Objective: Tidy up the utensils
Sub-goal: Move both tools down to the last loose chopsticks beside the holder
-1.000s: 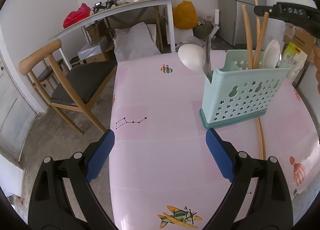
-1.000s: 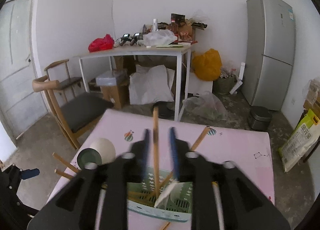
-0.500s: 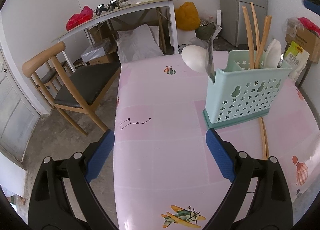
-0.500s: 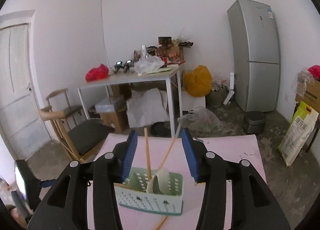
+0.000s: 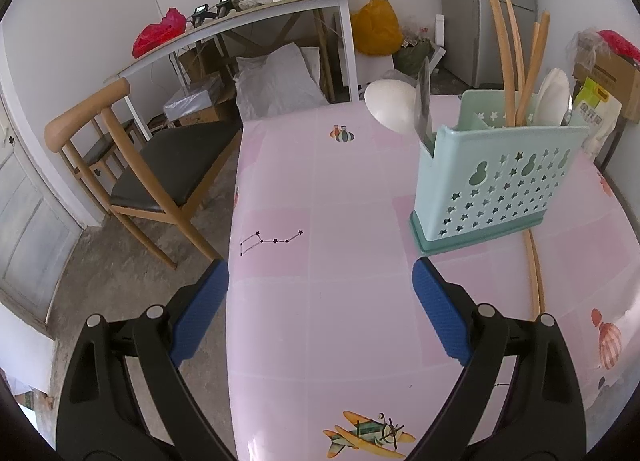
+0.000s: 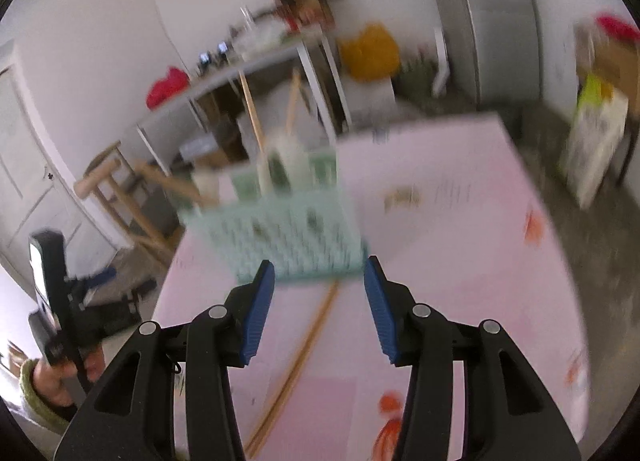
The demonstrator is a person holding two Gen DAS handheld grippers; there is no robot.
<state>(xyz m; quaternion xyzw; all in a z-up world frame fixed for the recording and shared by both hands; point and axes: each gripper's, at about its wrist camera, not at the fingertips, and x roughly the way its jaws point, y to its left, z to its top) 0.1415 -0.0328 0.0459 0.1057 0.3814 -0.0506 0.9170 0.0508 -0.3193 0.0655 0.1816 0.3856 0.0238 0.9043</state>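
Nearest in the left wrist view: left gripper (image 5: 320, 285), jaws spread wide, nothing between the blue pads (image 5: 438, 315), poised over the near end of the pink table (image 5: 320, 341), where an aeroplane print (image 5: 368, 435) sits at the edge. In the right wrist view, heavily blurred: right gripper (image 6: 319, 299), jaws apart and empty, angled down at the tabletop. Directly beyond its fingertips, a pair of wooden chopsticks (image 6: 296, 361) lying flat on the table, running from the near edge up to the foot of the utensil holder (image 6: 280, 237). Same loose chopsticks in the left view at (image 5: 534, 273), just beside the holder's right end.

Further on, mint-green utensil holder (image 5: 496, 181), upright on the table, star and gourd cut-outs across its front. Inside, standing: four wooden chopsticks (image 5: 508, 61) fanned upward in the rear section, a white spoon (image 5: 554, 97) to their right, a dark knife blade (image 5: 423, 101) at the left end. A second white spoon bowl (image 5: 390, 105) leaning out to the left of the blade; which compartment holds it, cannot tell.

At the left edge of the right view, a hand (image 6: 60, 381) in a greenish sleeve, gripping the left device.

Beyond the table: wooden chair (image 5: 132, 165), cluttered white side table (image 5: 248, 17), yellow bag (image 5: 378, 27), grey fridge (image 5: 504, 1).
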